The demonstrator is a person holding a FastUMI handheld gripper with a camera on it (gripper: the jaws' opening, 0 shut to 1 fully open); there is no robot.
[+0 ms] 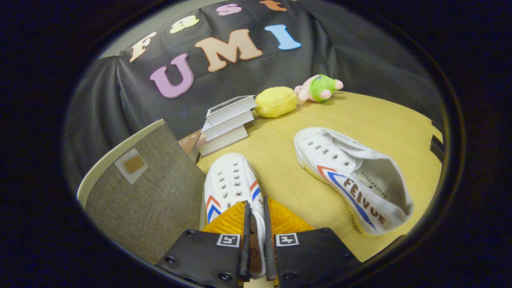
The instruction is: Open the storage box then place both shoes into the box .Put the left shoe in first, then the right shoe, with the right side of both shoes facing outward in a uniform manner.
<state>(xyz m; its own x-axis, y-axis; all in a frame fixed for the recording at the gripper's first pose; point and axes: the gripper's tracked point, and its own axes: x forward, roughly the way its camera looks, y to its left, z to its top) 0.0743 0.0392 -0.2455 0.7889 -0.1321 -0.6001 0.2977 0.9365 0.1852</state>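
Near shoe [232, 184] pinched at its heel wall between the gripper [256, 236] fingers, narrow gap, toe pointing far. Storage box [148, 192] lid raised just left of it. Second shoe [352, 176] lies right on the worktop [288, 176]. Books [226, 126], yellow plush [276, 102], pink-green toy [320, 88] far.

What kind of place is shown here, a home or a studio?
Probably a staged recording booth, not a home: a black cloth wall behind a wooden table set with shoes, books and a plush toy. The tongs grip one shoe.
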